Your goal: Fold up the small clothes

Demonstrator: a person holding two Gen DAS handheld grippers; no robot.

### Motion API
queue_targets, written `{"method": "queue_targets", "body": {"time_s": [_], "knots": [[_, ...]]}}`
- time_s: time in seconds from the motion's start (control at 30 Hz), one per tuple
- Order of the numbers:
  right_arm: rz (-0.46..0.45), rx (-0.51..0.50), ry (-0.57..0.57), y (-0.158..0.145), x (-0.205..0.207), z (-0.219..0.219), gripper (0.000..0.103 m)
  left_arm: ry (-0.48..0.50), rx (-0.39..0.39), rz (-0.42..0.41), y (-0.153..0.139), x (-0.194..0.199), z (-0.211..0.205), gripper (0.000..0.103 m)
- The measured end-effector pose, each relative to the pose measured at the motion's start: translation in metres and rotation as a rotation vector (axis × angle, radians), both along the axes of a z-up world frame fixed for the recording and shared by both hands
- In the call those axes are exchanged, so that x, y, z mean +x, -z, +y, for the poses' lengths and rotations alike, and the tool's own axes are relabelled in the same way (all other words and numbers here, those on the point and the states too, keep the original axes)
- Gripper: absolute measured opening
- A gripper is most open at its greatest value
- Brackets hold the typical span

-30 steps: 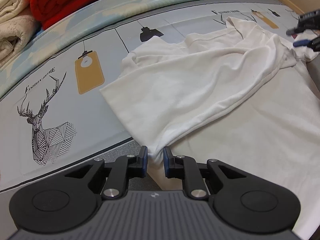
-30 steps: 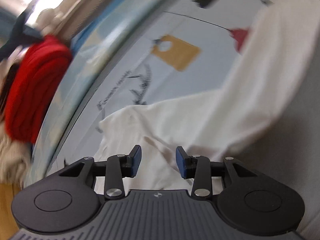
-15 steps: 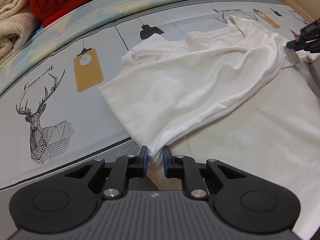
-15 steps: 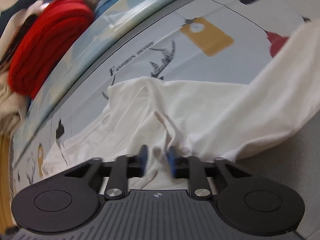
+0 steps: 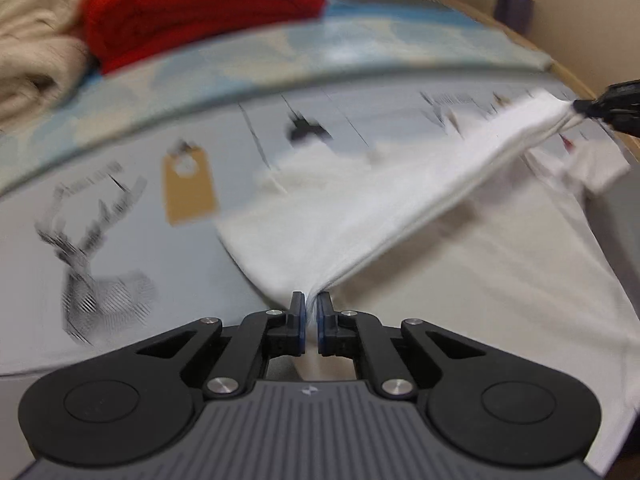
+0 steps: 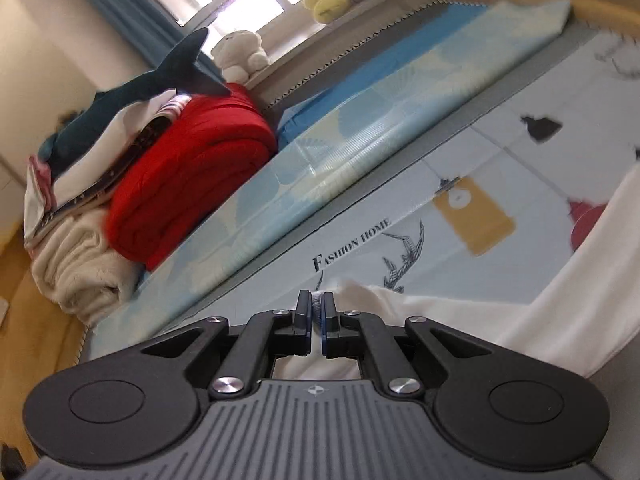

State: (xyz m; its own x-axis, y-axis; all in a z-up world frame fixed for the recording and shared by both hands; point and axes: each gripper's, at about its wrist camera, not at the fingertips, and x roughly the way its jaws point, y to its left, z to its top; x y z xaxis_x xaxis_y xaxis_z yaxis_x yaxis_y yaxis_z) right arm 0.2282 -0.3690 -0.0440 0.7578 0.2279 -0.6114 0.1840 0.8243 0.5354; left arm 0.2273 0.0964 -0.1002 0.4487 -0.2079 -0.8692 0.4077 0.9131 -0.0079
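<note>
A small white T-shirt (image 5: pixel 460 248) lies on the printed bed sheet, one side folded over and pulled up taut. My left gripper (image 5: pixel 311 316) is shut on the near corner of that fold, cloth pinched between its blue pads. My right gripper (image 5: pixel 588 107) shows at the far right edge of the left wrist view, pinching the other end of the lifted edge. In the right wrist view my right gripper (image 6: pixel 317 316) is shut on a bunched bit of the white T-shirt (image 6: pixel 560 320), which trails off to the right.
The sheet (image 5: pixel 120 264) carries deer, tag and lamp prints. A red folded blanket (image 5: pixel 200 4) and cream towels (image 5: pixel 36 48) are stacked at the back left. The right wrist view also shows a plush shark (image 6: pixel 132 112) on that stack and a wooden bed edge (image 6: pixel 560 4).
Both grippers closed on the shirt's folded edge and rose, stretching it taut off the bed. The right gripper tilted upward, so its view now takes in the room beyond the bed.
</note>
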Motion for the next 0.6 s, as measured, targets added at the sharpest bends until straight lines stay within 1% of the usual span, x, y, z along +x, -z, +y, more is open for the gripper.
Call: {"method": "queue_targets", "body": {"time_s": [0.03,0.07,0.13,0.17,0.2,0.27,0.3,0.33,0.37,0.4,0.43,0.47,0.53,0.57,0.6], "knots": [[0.054,-0.034,-0.003,0.006,0.0,-0.001,0.004,0.036,0.024,0.047,0.008,-0.001,-0.004,0.006],[0.142,-0.067,-0.009,0.019,0.0,-0.003,0.004,0.078,0.071,0.101,0.02,-0.004,-0.009,0.005],[0.391,-0.119,-0.045,0.059,0.0,-0.006,0.004,0.129,0.167,0.187,0.041,-0.009,-0.016,0.007],[0.461,-0.15,-0.049,0.072,-0.002,-0.007,0.005,0.129,0.186,0.209,0.045,-0.009,-0.016,0.007],[0.491,-0.17,-0.048,0.079,-0.005,-0.008,0.005,0.123,0.17,0.209,0.043,-0.008,-0.014,0.007],[0.462,-0.17,-0.036,0.074,-0.009,-0.011,0.006,0.081,0.072,0.172,0.024,-0.001,-0.006,0.013],[0.424,-0.173,-0.023,0.067,-0.011,-0.013,0.007,0.047,0.011,0.14,0.012,0.002,0.0,0.017],[0.384,-0.169,-0.013,0.06,-0.013,-0.015,0.014,0.011,-0.048,0.104,0.002,0.006,0.005,0.018],[0.346,-0.15,-0.007,0.054,-0.015,-0.018,0.019,-0.022,-0.093,0.081,-0.004,0.01,0.008,0.018],[0.325,-0.13,-0.002,0.052,-0.015,-0.018,0.027,-0.053,-0.125,0.065,-0.007,0.013,0.01,0.017],[0.301,-0.106,0.002,0.05,-0.015,-0.019,0.028,-0.076,-0.135,0.057,-0.007,0.017,0.009,0.017],[0.284,-0.09,-0.003,0.049,-0.016,-0.02,0.028,-0.087,-0.128,0.053,-0.005,0.02,0.007,0.017],[0.263,-0.065,-0.033,0.051,-0.011,-0.014,0.028,-0.093,-0.089,0.064,0.007,0.025,0.0,0.017],[0.271,-0.064,-0.05,0.056,-0.009,-0.01,0.028,-0.098,-0.065,0.085,0.016,0.027,0.0,0.017],[0.307,-0.07,-0.061,0.066,-0.006,-0.007,0.028,-0.106,-0.021,0.119,0.028,0.029,-0.002,0.017]]}}
